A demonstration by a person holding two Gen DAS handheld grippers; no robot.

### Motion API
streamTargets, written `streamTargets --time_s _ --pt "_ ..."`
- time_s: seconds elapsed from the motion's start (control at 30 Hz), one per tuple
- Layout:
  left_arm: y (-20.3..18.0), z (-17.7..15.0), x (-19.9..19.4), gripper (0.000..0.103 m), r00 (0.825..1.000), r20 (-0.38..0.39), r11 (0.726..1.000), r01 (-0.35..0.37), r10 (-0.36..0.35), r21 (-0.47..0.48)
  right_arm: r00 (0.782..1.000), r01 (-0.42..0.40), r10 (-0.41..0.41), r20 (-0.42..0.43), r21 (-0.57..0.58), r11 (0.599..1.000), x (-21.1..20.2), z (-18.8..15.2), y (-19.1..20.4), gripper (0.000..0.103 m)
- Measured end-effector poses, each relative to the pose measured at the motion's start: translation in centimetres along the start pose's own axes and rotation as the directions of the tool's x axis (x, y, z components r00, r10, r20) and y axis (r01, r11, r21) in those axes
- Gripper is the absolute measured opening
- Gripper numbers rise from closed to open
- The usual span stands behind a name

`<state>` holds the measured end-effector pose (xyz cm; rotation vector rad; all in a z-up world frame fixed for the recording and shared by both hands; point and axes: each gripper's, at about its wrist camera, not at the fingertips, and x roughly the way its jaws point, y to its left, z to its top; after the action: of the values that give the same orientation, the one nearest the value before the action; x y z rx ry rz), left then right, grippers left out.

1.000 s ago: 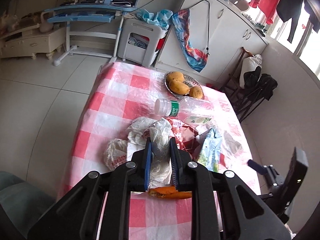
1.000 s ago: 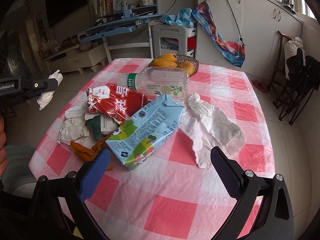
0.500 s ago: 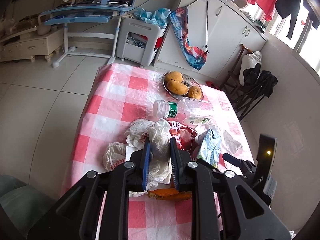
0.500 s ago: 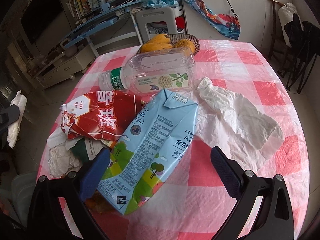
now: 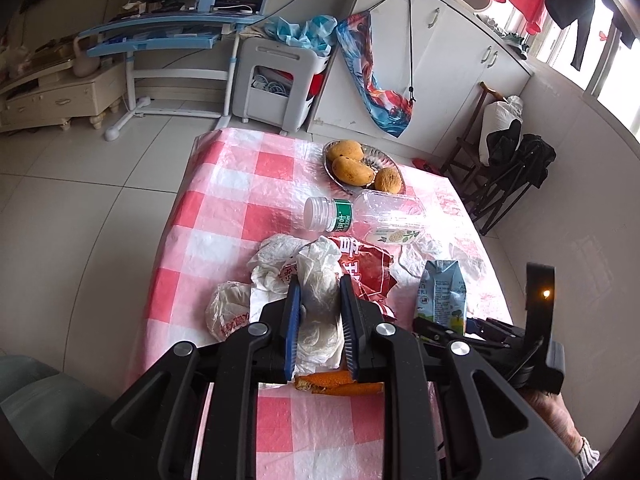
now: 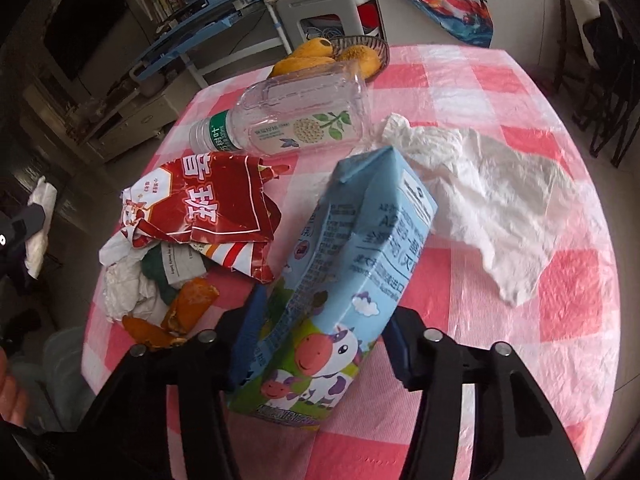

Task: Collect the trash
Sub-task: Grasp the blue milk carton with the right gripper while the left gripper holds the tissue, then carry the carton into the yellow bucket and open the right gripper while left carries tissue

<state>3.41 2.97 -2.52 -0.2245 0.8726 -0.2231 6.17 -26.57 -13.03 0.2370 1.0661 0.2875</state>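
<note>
Trash lies on a pink checked table (image 5: 224,216). My left gripper (image 5: 319,288) is shut on a crumpled white tissue (image 5: 318,280), held above the pile. My right gripper (image 6: 324,312) is shut on a light blue milk carton (image 6: 352,264), tilted up off the table; the carton also shows in the left wrist view (image 5: 442,296). On the table lie a red torn snack bag (image 6: 208,204), an empty clear bottle (image 6: 296,120), orange peel (image 6: 180,316), crumpled white wrappers (image 6: 124,292) and a large white tissue (image 6: 492,196).
A bowl of mangoes (image 5: 362,164) stands at the table's far side. Behind it are a white stool (image 5: 280,80), a blue desk (image 5: 168,28) and white cabinets (image 5: 452,60). A folding chair (image 5: 508,168) stands right of the table.
My right gripper moved in on the milk carton, closed on it and tipped it up off the table. My left gripper stayed shut on the tissue.
</note>
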Motion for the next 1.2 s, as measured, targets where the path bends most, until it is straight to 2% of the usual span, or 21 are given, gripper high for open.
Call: streamTargets --time_s 0.13,0.4,0.5,0.6,0.63,0.7,0.8,0.93,1.0,1.03,1.07,1.13,1.2 --pt "-0.2 -0.2 0.0 0.018 1.000 -0.005 1.000 -0.008 0.008 0.008 1.000 -0.023 0.023 0.006 -0.019 1.000 -1.2 -0.6 0.4 0.033" --pt "-0.5 -0.6 0.1 0.018 1.000 -0.010 1.000 -0.017 0.018 0.020 1.000 0.020 -0.019 0.012 -0.165 0.986 -2.5 -2.2 1.9 0.032" --pt "-0.6 -0.7 0.0 0.018 1.000 -0.007 0.999 -0.021 0.021 0.024 0.997 -0.034 0.049 0.066 -0.218 0.975 -4.1 -2.3 2.7 0.032" --pt "-0.4 -0.7 -0.4 0.018 1.000 0.009 0.999 -0.028 0.027 0.016 0.982 -0.112 0.151 0.116 -0.290 0.951 -5.6 -2.7 4.4 0.030" --pt "-0.2 -0.7 -0.5 0.018 1.000 0.015 1.000 -0.028 0.028 0.011 0.977 -0.139 0.181 0.114 -0.307 0.942 -5.7 -3.0 4.9 0.009" --pt "0.2 -0.7 -0.8 0.018 0.999 0.024 0.999 -0.035 0.035 0.000 0.969 -0.190 0.231 0.092 -0.323 0.927 -5.2 -3.4 5.7 0.005" --pt "0.8 -0.8 -1.0 0.018 0.999 0.025 0.999 -0.040 0.041 -0.023 0.984 -0.147 0.172 0.034 -0.382 0.912 -3.8 -4.2 6.8 0.006" --pt "0.9 -0.9 -0.8 0.018 0.999 0.017 0.999 -0.041 0.042 -0.029 0.990 -0.126 0.143 0.012 -0.406 0.905 -4.5 -4.7 6.5 0.006" --pt "0.5 -0.8 -0.7 0.018 0.999 0.017 0.999 -0.038 0.038 -0.019 0.994 -0.097 0.111 0.011 -0.398 0.912 -4.9 -4.6 6.0 0.027" --pt "0.3 -0.8 -0.7 0.018 0.999 0.017 0.999 -0.036 0.036 -0.011 0.995 -0.081 0.097 0.020 -0.398 0.914 -5.3 -4.7 5.8 0.064" --pt "0.2 -0.8 -0.7 0.018 0.999 0.017 0.999 -0.036 0.037 -0.007 0.995 -0.060 0.085 0.043 -0.402 0.914 -5.8 -4.9 5.8 0.091" --pt "0.1 -0.8 -0.8 0.018 0.999 0.020 0.999 -0.040 0.040 -0.002 0.996 -0.038 0.067 0.052 -0.431 0.902 -6.4 -5.4 5.8 0.092" --pt "0.2 -0.8 -0.8 0.018 0.999 0.021 0.999 -0.037 0.037 -0.008 0.998 0.033 -0.005 0.059 -0.474 0.880 -6.1 -6.2 6.0 0.092"
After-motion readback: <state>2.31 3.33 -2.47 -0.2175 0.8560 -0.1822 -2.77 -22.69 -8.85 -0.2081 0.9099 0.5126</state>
